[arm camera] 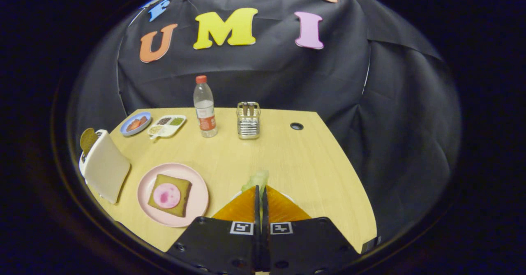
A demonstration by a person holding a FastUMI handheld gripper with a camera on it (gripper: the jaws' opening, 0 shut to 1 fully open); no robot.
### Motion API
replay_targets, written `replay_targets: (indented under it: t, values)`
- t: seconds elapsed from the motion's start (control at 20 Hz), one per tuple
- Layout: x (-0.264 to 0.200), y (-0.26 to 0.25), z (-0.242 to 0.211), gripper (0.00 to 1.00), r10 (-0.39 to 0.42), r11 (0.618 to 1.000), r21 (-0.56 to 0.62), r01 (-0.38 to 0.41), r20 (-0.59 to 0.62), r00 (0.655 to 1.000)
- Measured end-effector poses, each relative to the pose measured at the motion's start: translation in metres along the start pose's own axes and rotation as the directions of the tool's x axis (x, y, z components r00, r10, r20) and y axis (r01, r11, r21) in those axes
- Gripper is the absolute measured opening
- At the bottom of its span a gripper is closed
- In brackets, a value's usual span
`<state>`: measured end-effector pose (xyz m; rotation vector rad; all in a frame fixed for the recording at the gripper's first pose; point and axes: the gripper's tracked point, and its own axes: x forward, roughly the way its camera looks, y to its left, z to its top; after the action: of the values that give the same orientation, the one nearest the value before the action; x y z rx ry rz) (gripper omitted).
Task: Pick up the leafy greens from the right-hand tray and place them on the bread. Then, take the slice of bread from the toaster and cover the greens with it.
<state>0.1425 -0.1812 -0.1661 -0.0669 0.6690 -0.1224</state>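
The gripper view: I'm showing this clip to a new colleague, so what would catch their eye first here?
First, the gripper, its fingers closed together on a pale leaf of greens sticking up just beyond the tips. Next, the pink plate beside the fingers, holding bread topped with a round pink slice, with the white toaster next to it, a slice poking out of its top.
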Motion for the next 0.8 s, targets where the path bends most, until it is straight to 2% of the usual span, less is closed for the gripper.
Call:
replay_targets:
  t: [0.3,0.45,0.8]
  values:
    - [-0.035,0.059,0.016,0.00,0.027,0.998,-0.061,-0.024,0.060,0.998]
    - [-0.037,0.093,0.017,0.00,0.038,0.994,-0.103,-0.031,0.065,0.997]
    - [-0.028,0.171,0.002,0.00,0.106,0.986,-0.129,-0.102,0.019,0.994]
